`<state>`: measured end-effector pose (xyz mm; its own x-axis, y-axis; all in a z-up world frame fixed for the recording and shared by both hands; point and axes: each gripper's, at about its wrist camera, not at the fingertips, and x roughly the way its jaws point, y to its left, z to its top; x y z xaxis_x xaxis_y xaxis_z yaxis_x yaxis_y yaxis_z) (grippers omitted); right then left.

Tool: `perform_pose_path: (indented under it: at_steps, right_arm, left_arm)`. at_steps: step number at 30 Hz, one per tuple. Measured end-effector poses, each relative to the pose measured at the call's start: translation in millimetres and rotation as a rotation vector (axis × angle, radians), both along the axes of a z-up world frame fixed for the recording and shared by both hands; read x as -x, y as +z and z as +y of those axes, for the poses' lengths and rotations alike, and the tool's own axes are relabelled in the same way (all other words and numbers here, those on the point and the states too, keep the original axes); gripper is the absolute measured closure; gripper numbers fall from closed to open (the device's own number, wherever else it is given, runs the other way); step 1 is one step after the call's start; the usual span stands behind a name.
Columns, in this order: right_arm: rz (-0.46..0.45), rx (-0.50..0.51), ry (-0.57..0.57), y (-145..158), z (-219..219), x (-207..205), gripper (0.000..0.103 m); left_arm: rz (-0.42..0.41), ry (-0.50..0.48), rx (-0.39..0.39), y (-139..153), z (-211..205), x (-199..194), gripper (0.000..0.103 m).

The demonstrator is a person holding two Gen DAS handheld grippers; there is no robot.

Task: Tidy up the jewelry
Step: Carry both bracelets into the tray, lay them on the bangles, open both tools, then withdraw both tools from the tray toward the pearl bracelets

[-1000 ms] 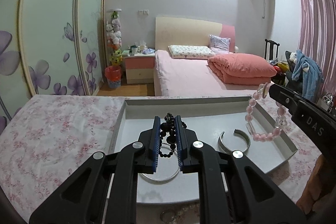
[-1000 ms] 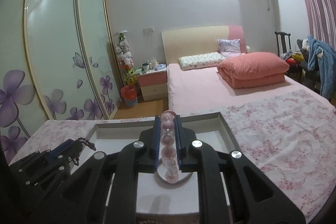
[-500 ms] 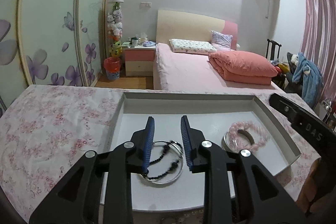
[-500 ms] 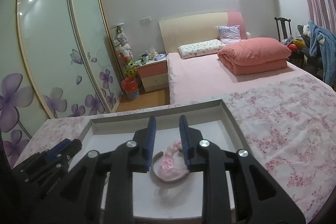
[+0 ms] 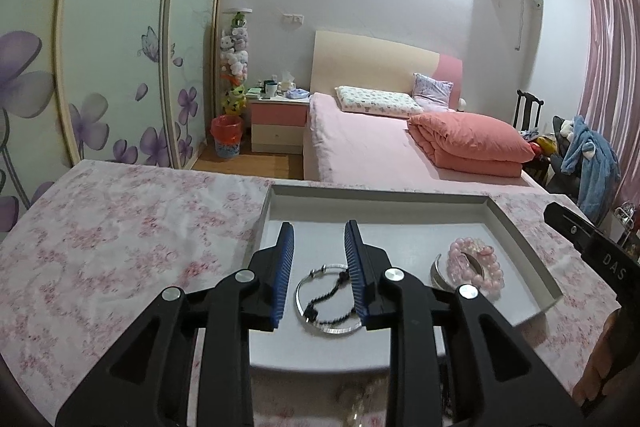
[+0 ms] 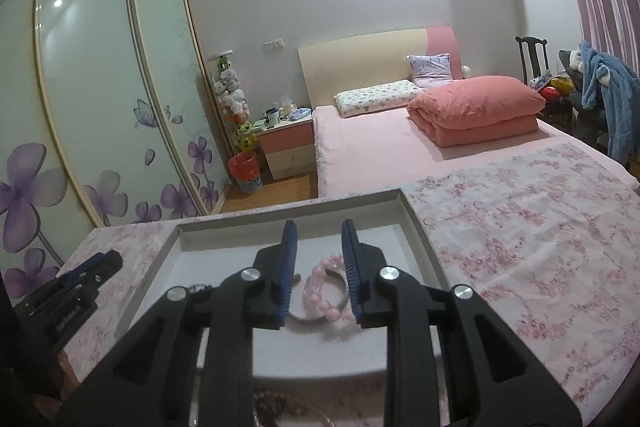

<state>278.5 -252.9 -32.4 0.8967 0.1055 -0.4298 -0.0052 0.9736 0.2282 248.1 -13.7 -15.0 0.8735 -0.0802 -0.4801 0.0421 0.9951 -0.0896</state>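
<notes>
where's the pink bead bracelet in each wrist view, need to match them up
Left wrist view: the pink bead bracelet lies lower right, in the white tray, on a silver cuff, right of the left gripper.
Right wrist view: the bracelet lies low at centre, seen between the open fingers of the right gripper.
Shared landmark: the tray's raised far wall, and the folded salmon quilt on the bed behind it.

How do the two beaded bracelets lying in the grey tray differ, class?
The black bead bracelet has tiny dark beads; the pink bead bracelet has large, pale, glossy ones. The black one sprawls loosely across a silver bangle; the pink one forms a neat ring on a silver cuff. Both lie in the grey tray.
</notes>
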Motion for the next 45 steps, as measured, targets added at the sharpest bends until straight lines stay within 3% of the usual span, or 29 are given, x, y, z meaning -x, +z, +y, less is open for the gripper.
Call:
perform_pose_path:
  at_steps: [7, 15, 19, 27, 33, 41, 45]
  right_arm:
    - [0.067, 0.011, 0.011, -9, -7, 26, 0.079]
    - [0.23, 0.006, 0.085, -43, -7, 47, 0.079]
    - [0.307, 0.045, 0.151, -58, 6, 52, 0.079]
    - [0.397, 0.126, 0.174, -76, 23, 47, 0.081]
    - [0.417, 0.194, 0.155, -80, 24, 46, 0.096]
    - [0.422, 0.176, 0.097, -80, 6, 46, 0.096]
    - [0.422, 0.179, 0.099, -80, 4, 45, 0.096]
  left_arm:
    - [0.04, 0.004, 0.011, -8, 17, 27, 0.069]
    - [0.123, -0.01, 0.018, -31, 30, 52, 0.065]
    - [0.154, -0.03, 0.005, -39, 27, 61, 0.054]
    - [0.198, -0.095, -0.02, -45, 13, 68, 0.049]
    - [0.251, -0.135, -0.027, -53, 0, 63, 0.049]
    - [0.328, -0.137, -0.046, -67, -15, 48, 0.051]
    - [0.361, -0.135, -0.064, -72, -23, 39, 0.06]
